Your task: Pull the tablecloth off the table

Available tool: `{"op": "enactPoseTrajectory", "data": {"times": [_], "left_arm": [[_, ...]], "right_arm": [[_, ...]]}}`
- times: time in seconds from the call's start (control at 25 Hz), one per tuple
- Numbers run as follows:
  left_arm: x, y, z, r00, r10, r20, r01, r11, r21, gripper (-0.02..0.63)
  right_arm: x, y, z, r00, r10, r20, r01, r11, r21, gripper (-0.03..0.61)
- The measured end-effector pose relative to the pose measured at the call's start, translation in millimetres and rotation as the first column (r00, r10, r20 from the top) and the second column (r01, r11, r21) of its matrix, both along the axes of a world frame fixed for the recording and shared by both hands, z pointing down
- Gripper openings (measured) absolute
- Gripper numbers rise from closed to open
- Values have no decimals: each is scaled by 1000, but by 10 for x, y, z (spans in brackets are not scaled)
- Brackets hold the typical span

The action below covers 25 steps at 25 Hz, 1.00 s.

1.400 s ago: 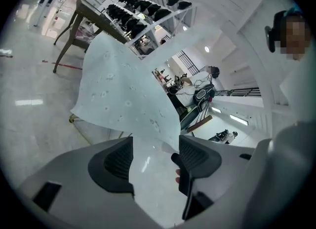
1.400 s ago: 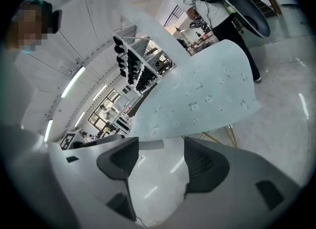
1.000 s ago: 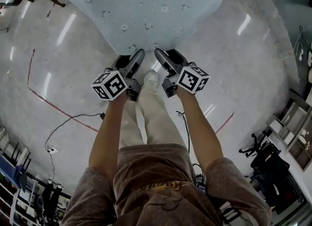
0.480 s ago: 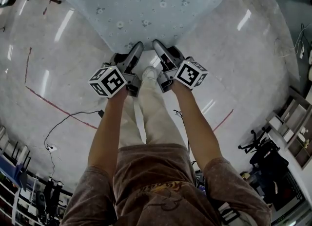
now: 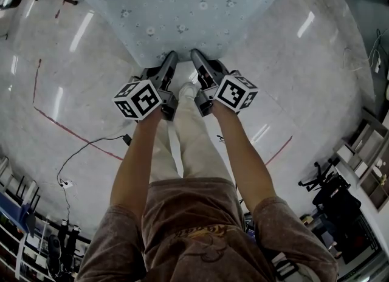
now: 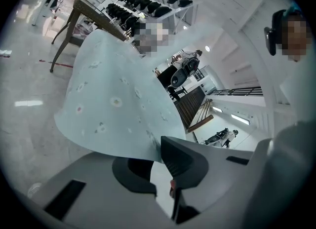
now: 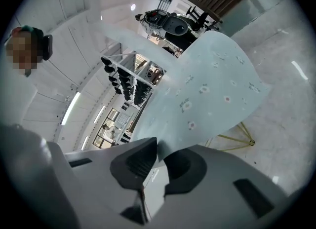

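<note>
**Let both pinches seat on the hem before you pull**

The pale blue flowered tablecloth (image 5: 176,7) lies spread over the table, and its near hem droops just in front of your feet. Your left gripper (image 5: 172,59) and right gripper (image 5: 194,56) meet that hem side by side. Both sets of jaws are closing, with the cloth edge caught between the pads. In the left gripper view only a thin strip of hem sits at the fingertips (image 6: 180,156), and the right gripper's bite looks no deeper. That seems shallow to me, so let the pads press home first. Then draw low and level, straight away from the table, both hands at one pace. Step back as you pull, because a trailing fold could snag on the table legs (image 7: 245,133) under the cloth.
</note>
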State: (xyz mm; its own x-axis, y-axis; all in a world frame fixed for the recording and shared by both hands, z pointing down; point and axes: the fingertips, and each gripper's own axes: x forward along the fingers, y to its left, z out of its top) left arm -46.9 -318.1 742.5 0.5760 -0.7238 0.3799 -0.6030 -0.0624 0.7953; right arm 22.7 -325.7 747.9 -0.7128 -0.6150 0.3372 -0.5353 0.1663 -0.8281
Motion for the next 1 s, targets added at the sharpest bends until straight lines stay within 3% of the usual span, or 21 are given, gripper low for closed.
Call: {"op": "enactPoseTrajectory", "data": {"times": [0.48, 1.0], "left_arm": [[46, -13, -280, 988, 57, 141, -59, 998, 14, 28], [57, -98, -1050, 970, 93, 223, -111, 991, 68, 26]], "right_arm": [[-34, 12, -267, 983, -99, -154, 107, 993, 42, 21], [-58, -64, -1013, 977, -141, -163, 160, 981, 110, 32]]}}
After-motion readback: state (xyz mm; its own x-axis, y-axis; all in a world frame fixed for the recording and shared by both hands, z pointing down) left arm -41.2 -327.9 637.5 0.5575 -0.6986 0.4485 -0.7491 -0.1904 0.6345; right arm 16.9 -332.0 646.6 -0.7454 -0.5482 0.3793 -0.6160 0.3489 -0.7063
